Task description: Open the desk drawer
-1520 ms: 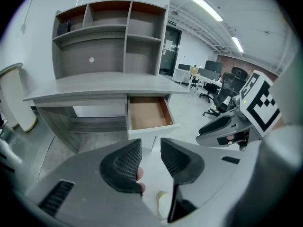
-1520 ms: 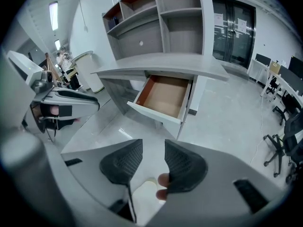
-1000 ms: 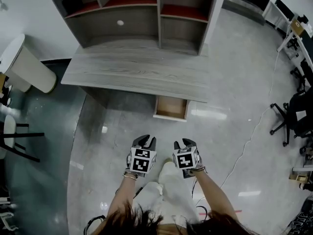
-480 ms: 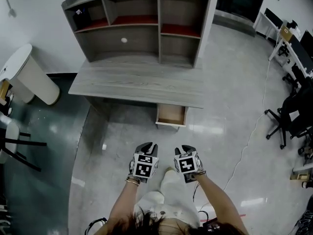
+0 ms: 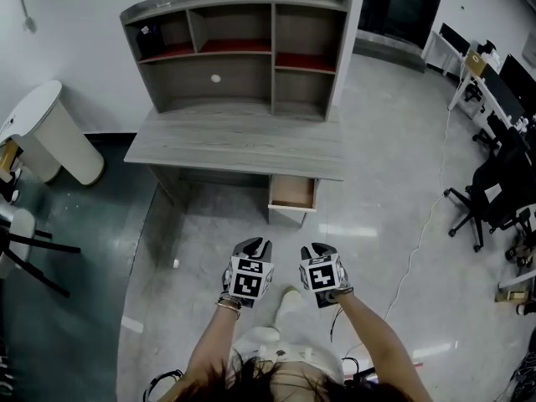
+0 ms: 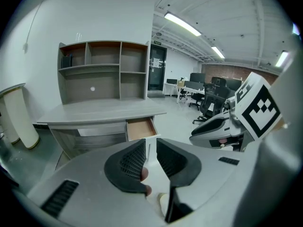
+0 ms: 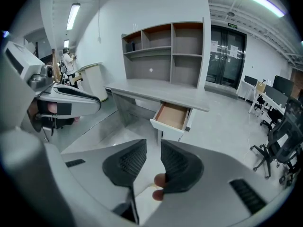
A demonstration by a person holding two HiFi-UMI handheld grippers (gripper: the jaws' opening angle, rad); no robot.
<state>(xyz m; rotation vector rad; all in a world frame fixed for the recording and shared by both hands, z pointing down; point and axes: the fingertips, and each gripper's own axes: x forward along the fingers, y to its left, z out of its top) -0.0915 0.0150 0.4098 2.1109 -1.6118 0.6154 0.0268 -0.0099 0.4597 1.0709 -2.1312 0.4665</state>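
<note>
The grey desk (image 5: 234, 145) stands ahead of me, and its small drawer (image 5: 293, 193) is pulled out under the right end, showing a bare wooden bottom. The drawer also shows in the left gripper view (image 6: 140, 128) and the right gripper view (image 7: 173, 116). My left gripper (image 5: 254, 245) and right gripper (image 5: 314, 249) hang side by side over the floor, well short of the drawer and touching nothing. Both pairs of jaws have just been closing, with nothing between them. A narrow gap still shows in the left gripper (image 6: 151, 150) and the right gripper (image 7: 153, 150).
A shelf hutch (image 5: 234, 48) sits on the desk's back. A white rounded stand (image 5: 46, 132) is at the left, with black chair legs (image 5: 33, 249) below it. Office chairs (image 5: 494, 191) and a floor cable (image 5: 419, 241) lie to the right.
The desk and its open drawer now sit farther from me, and more of the hutch and room shows. Both grippers stay side by side in front of me. The drawer has not moved.
</note>
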